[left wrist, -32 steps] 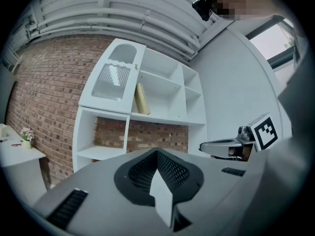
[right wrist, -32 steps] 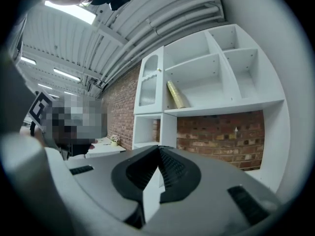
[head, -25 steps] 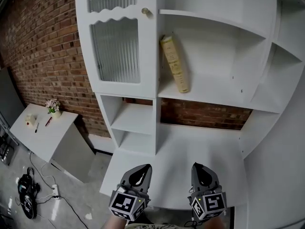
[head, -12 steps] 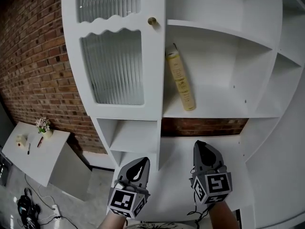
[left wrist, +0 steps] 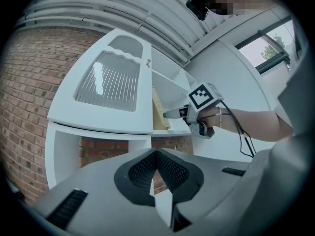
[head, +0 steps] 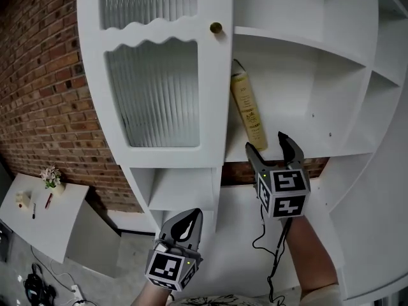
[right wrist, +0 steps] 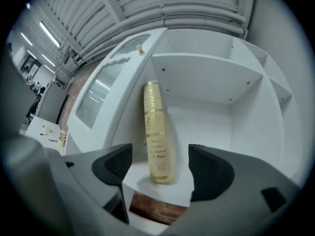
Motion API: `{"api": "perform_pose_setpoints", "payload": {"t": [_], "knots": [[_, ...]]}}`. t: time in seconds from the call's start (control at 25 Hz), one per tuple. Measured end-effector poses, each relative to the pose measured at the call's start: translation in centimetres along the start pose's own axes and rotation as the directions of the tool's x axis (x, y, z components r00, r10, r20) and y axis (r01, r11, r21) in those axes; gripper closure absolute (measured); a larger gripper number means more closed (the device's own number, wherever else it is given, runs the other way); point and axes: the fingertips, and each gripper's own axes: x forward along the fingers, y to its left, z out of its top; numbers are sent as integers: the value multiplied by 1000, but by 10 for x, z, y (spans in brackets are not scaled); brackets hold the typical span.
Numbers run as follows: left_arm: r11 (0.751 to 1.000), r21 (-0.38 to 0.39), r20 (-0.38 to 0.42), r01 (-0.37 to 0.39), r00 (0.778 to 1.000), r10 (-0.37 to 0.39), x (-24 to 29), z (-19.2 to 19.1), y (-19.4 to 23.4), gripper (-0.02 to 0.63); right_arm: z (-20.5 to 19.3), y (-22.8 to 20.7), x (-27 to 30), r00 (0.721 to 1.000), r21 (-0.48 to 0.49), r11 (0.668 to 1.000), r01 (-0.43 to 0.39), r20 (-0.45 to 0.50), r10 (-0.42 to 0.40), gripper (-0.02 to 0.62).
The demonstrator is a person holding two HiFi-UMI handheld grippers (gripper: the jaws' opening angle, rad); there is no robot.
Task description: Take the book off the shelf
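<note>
**Head view:** A cream book (head: pixel 248 110) stands on a white shelf (head: pixel 306 146). It is tilted, with its top resting against the side of the compartment behind the ribbed-glass door (head: pixel 156 88). The right gripper (head: pixel 268 144) is raised just in front of the shelf edge, below the book's foot. Its jaws are opening wide, with nothing between them. The left gripper (head: pixel 191 217) hangs low, near the open cubbies under the door.

**Left gripper view:** The left gripper (left wrist: pixel 155 161) has its jaws pressed together and holds nothing. Beyond them, the right gripper (left wrist: pixel 170 114) points at the book (left wrist: pixel 158 109).

**Right gripper view:** The right gripper (right wrist: pixel 162 167) has its jaws far apart and opening. They frame the lower spine of the book (right wrist: pixel 156 132), which is beyond the tips, untouched, on the shelf board.
</note>
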Motion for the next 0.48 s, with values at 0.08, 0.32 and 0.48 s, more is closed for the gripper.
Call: {"api": "perform_pose_setpoints", "payload": {"t": [0.08,0.32,0.48], "knots": [[1000,2,2,17,1000,-17,1,-1,1,594,4,-1,19,999,-2,1000,1,-34,-1,234],[1000,6,-14,25,1000,-25,4,-12,15,594,12,3,68,992,41,999,-26,-122,31,209],[1000,17,-15,17,1000,-17,3,-16,27,594,15,1,90,987,19,1000,-5,-159,8,209]]}}
